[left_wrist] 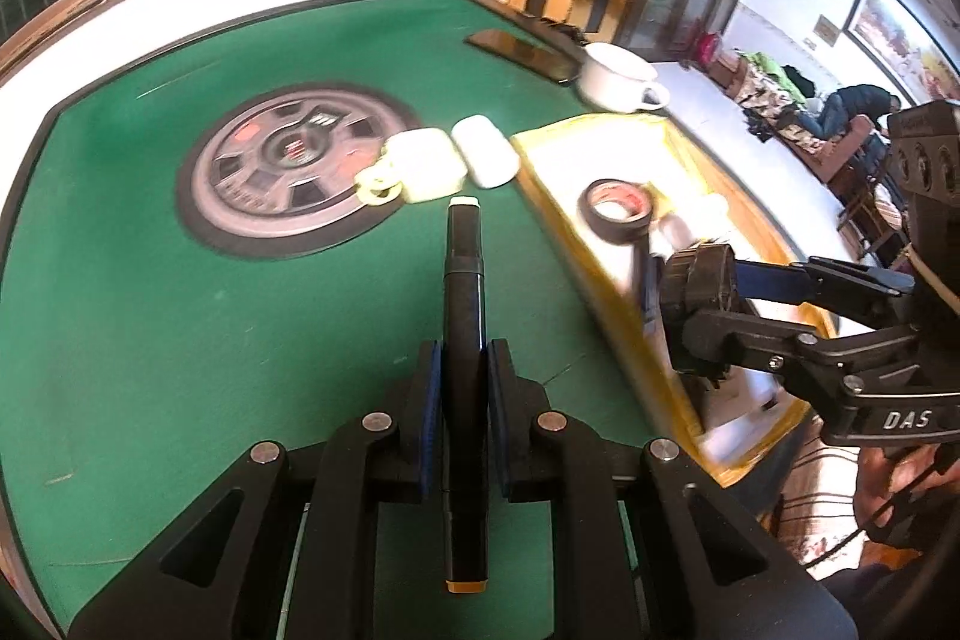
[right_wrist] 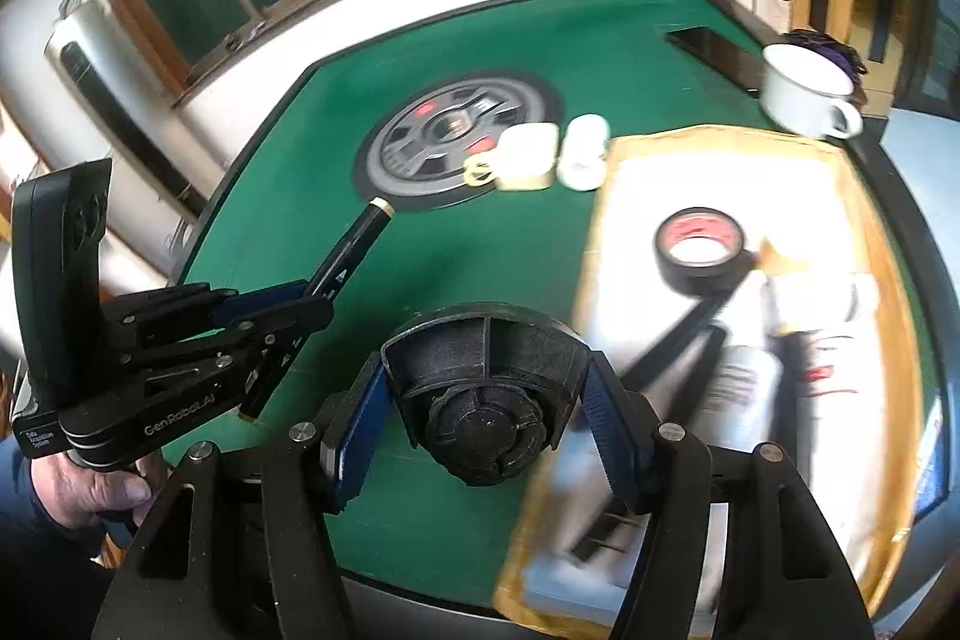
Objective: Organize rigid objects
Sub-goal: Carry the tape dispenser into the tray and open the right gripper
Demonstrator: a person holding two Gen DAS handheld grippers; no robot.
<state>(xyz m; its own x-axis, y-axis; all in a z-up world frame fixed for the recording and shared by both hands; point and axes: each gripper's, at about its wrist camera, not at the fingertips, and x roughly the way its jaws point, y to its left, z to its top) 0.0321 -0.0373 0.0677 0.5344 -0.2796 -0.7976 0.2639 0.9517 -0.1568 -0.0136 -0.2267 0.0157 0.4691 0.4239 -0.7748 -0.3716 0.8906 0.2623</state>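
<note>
My left gripper (left_wrist: 463, 388) is shut on a black marker pen (left_wrist: 462, 304) with a white tip, held above the green table; it also shows in the right wrist view (right_wrist: 345, 256). My right gripper (right_wrist: 486, 400) is shut on a black round plastic part (right_wrist: 486, 376), seen from the side in the left wrist view (left_wrist: 699, 304), at the left edge of the yellow-rimmed tray (left_wrist: 606, 244). In the tray (right_wrist: 606, 172) lie a roll of black tape (right_wrist: 702, 244) and white tubes (right_wrist: 744, 388). A pale yellow case (left_wrist: 420, 163) and a white case (left_wrist: 486, 149) sit on the table beside the tray.
A white mug (left_wrist: 621, 76) and a dark phone (left_wrist: 522, 53) stand at the table's far right edge. A wheel-shaped mat (left_wrist: 288, 166) lies in the middle of the green table (left_wrist: 150, 310). Windows and a wall run behind the table.
</note>
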